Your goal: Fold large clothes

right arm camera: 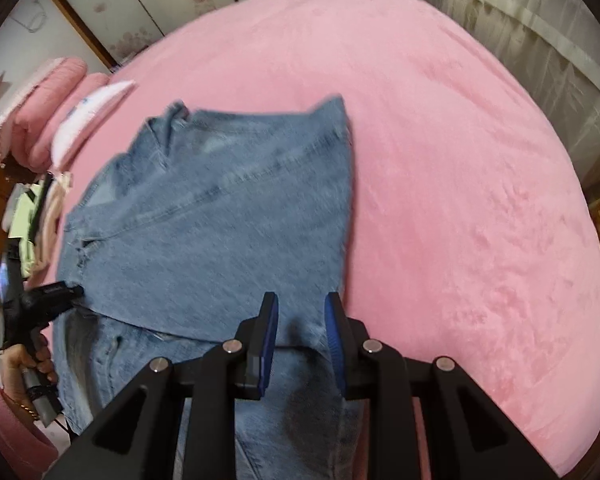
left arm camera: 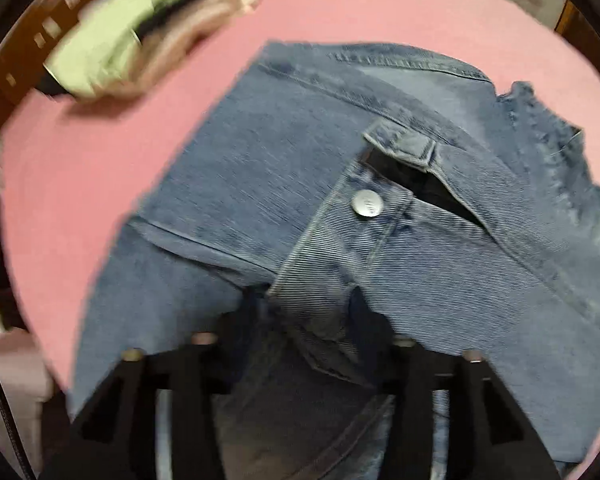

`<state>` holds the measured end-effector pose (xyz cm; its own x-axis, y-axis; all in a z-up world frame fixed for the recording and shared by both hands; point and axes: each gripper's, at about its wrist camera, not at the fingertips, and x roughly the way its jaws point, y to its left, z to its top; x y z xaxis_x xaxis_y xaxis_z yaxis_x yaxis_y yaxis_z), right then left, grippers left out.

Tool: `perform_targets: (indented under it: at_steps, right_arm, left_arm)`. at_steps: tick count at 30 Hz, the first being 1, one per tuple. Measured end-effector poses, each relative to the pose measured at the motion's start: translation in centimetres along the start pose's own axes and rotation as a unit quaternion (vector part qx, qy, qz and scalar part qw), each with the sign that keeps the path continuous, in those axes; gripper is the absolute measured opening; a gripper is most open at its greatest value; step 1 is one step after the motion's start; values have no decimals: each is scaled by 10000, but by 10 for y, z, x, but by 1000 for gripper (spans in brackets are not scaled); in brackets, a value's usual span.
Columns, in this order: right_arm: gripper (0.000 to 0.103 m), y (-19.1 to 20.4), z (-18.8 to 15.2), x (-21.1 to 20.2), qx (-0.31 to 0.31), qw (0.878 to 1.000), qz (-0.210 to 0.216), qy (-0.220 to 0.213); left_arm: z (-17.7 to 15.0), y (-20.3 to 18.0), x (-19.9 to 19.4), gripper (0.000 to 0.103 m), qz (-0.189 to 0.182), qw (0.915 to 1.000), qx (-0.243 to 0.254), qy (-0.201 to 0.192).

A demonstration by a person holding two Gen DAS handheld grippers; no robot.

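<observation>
- The right gripper (right arm camera: 302,312) has its jaws parted, with the blue pads (right arm camera: 269,332) facing each other across a gap; denim lies under and between them, but the pads are not pressed onto it.
- The left gripper (left arm camera: 300,336) is harder to read: in its own camera the fingertips are buried under a raised fold of denim, so I cannot tell from there whether they are clamped. From the right camera its dark tip (right arm camera: 66,292) sits against the left edge of the cloth.
- The jeans (right arm camera: 220,216) lie on the pink bedspread (right arm camera: 460,180), part folded, with one layer doubled over another and a straight folded edge running on the right side.
- Close to the left camera the waistband is turned up, showing a metal button (left arm camera: 367,204) and a belt loop (left arm camera: 400,146) just above it, with a dark gap in the opening beside them.
- A pile of folded clothes (left arm camera: 112,52), pale green and beige with a dark stripe, sits on the bedspread (left arm camera: 80,184) beyond the jeans (left arm camera: 260,168), apart from them and near the wooden headboard (left arm camera: 24,60).
- Pink pillows (right arm camera: 44,120) are stacked at the far left of the right view, with a white cloth (right arm camera: 88,114) lying against them.
- A person's hand (right arm camera: 24,364) grips the left gripper's handle at the lower left.
- Curtains (right arm camera: 520,52) hang beyond the bed's far side.
</observation>
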<state>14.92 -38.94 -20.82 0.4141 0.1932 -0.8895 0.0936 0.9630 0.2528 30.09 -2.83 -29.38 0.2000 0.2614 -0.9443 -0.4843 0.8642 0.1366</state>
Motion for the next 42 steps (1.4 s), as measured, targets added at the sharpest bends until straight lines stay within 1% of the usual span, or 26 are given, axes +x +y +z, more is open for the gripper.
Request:
perform_targets:
  at_steps: [2, 4, 5, 7, 9, 10, 11, 13, 15, 17, 18, 20, 21, 22, 23, 24, 25, 26, 28, 29, 32, 35, 36, 39, 40, 42]
  right_arm:
    - [21, 9, 6, -2, -88, 9995, 295, -120]
    - [10, 21, 11, 4, -182, 9981, 577, -88]
    - [8, 31, 14, 13, -239, 9969, 752, 19]
    - [6, 54, 17, 33, -316, 9925, 1139, 298]
    - [5, 76, 15, 55, -293, 9859, 1510, 664]
    - [5, 87, 12, 68, -294, 9821, 1650, 854]
    - [5, 94, 9, 77, -317, 9799, 1696, 1005]
    - [5, 106, 2, 97, -430, 9786, 1529, 1311]
    - [1, 100, -2, 108, -350, 9781, 1465, 1435]
    - [0, 76, -4, 112, 60, 9698, 1919, 1503]
    - [0, 65, -5, 111, 157, 9689, 1956, 1510]
    - [0, 30, -5, 99, 227, 9746, 1791, 1322]
    - [0, 7, -5, 88, 263, 9844, 1347, 1099]
    - [0, -16, -5, 79, 363, 9905, 949, 923]
    - [0, -33, -6, 71, 543, 9922, 771, 810]
    - [0, -56, -7, 62, 853, 9920, 635, 686]
    - [0, -71, -8, 56, 1056, 9901, 702, 610]
    - [0, -77, -9, 53, 1138, 9882, 833, 599]
    - [2, -70, -8, 46, 814, 9950, 221, 528]
    - [2, -65, -8, 46, 632, 9964, 208, 517]
    - [2, -40, -7, 36, 427, 9972, 615, 78]
    - [2, -12, -4, 29, 112, 9973, 621, -365]
    - [2, -1, -3, 28, 34, 9966, 653, -497]
    - [2, 16, 8, 18, -97, 9915, 573, -1167]
    - [2, 23, 13, 12, -218, 9888, 512, -1385]
    - [2, 37, 24, 8, -497, 9855, 701, -1463]
  left_arm:
    - [-4, -7, -19, 59, 244, 9991, 144, -329]
    - [-12, -16, -45, 59, 292, 9966, 205, -737]
    - [-16, -18, -56, 59, 79, 9962, 246, -827]
    - [-23, -35, -69, 59, -630, 9938, 505, -768]
    - [-28, -62, -66, 58, -1321, 9861, 945, -355]
    - [-27, -73, -60, 50, -1462, 9831, 1086, -180]
    - [-30, -86, -53, 27, -1475, 9812, 1244, -16]
    - [-33, -105, -36, 9, -1194, 9816, 1471, 226]
    - [-31, -106, -18, 9, -902, 9846, 1450, 371]
    - [-26, -92, -6, 9, -631, 9892, 1277, 361]
    - [-23, -81, -3, 9, -510, 9910, 1201, 314]
    - [-13, -55, 6, 6, -123, 9942, 1046, 195]
    - [-9, -44, 11, 4, -315, 9945, 975, 216]
    - [-6, -33, 15, 3, -675, 9938, 832, 297]
    - [-5, -27, 16, 2, -812, 9934, 734, 328]
    - [-7, -26, 16, 1, -845, 9930, 753, 332]
    - [-9, -31, 15, 1, -738, 9929, 895, 281]
    - [-14, -41, 11, 2, -486, 9918, 1167, 166]
    - [-22, -58, 6, 2, -259, 9893, 1437, 66]
    - [-28, -65, 1, 2, -342, 9888, 1452, 70]
    - [-43, -83, -14, 2, -1261, 9842, 1216, 237]
    - [-58, -110, -23, 3, -1937, 9729, 1166, 476]
    - [-62, -118, -23, 3, -1971, 9716, 1212, 505]
    - [-66, -145, -26, 3, -1687, 9735, 1483, 436]
    - [-64, -151, -29, 3, -1710, 9724, 1548, 355]
    - [-56, -163, -33, 3, -1857, 9693, 1592, 239]
